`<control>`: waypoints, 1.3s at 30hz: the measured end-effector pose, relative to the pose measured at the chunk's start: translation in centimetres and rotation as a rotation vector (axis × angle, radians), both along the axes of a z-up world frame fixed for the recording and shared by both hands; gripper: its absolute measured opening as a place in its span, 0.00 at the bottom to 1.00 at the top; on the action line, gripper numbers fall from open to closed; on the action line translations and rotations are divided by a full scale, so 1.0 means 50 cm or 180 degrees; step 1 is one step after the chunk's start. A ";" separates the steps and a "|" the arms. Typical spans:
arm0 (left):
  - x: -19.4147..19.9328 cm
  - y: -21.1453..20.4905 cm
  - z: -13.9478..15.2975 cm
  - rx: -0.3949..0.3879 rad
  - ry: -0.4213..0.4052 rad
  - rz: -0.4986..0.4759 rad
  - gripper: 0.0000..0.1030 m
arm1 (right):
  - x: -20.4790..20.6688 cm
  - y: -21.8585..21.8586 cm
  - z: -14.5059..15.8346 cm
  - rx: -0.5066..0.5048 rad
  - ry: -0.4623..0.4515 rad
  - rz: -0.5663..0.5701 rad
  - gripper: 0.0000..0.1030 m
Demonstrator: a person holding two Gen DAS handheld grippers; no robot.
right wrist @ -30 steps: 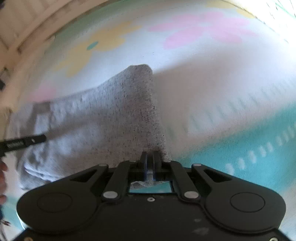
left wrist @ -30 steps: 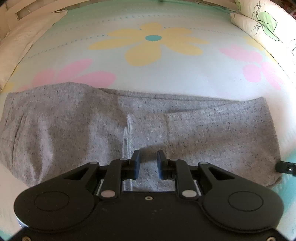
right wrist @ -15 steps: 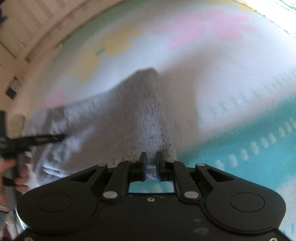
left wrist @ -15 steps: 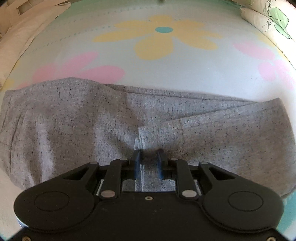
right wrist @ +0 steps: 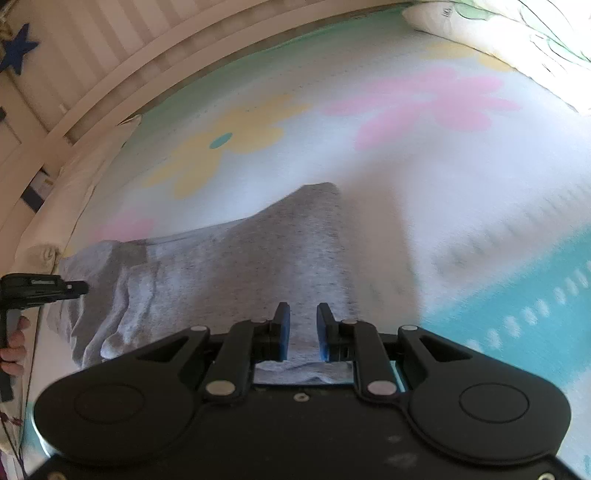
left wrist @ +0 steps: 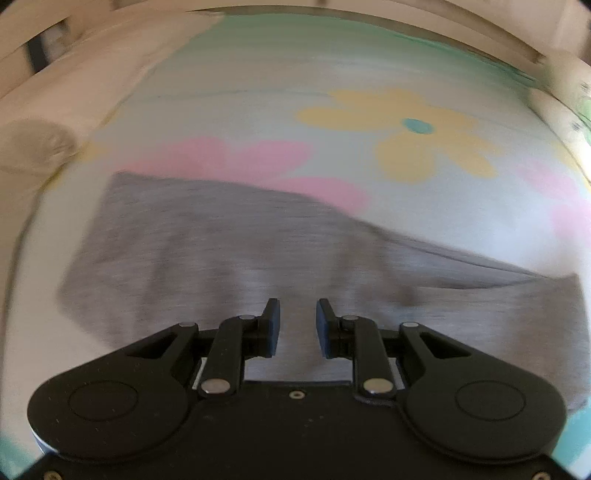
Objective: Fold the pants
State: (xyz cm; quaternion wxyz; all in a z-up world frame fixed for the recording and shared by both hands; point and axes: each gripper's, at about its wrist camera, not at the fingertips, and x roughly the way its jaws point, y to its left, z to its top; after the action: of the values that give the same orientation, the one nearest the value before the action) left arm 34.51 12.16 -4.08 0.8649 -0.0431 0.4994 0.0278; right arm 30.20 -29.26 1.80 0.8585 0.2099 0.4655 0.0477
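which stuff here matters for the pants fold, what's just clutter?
Job:
grey pants
left gripper, open
right gripper, open

Lying about:
floral bedspread
plain pillow
printed pillow
blue star

Daylight floods both views, strongest from the upper right of the right wrist view, where the pillow (right wrist: pixel 524 33) and the far bedsheet (right wrist: pixel 461 155) wash out to glare. The left wrist view is heavily smeared sideways, so the grey pants (left wrist: pixel 229 243) lose their weave, while the black fingers (left wrist: pixel 271 325) near the lens stay sharp. Fisheye distortion bows the bed frame (right wrist: pixel 122 77) into an arc and darkens the corners.
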 end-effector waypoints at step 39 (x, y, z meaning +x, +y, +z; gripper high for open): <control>-0.060 0.378 -0.118 -0.1701 -0.0549 0.2419 0.49 | 0.010 0.081 -0.014 -0.0146 -0.0065 0.0433 0.18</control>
State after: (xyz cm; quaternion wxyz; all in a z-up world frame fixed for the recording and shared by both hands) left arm 31.51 31.04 -9.98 0.7903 -0.4461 0.3642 0.2091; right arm 30.70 -25.22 1.07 0.8626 0.1575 0.4708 0.0974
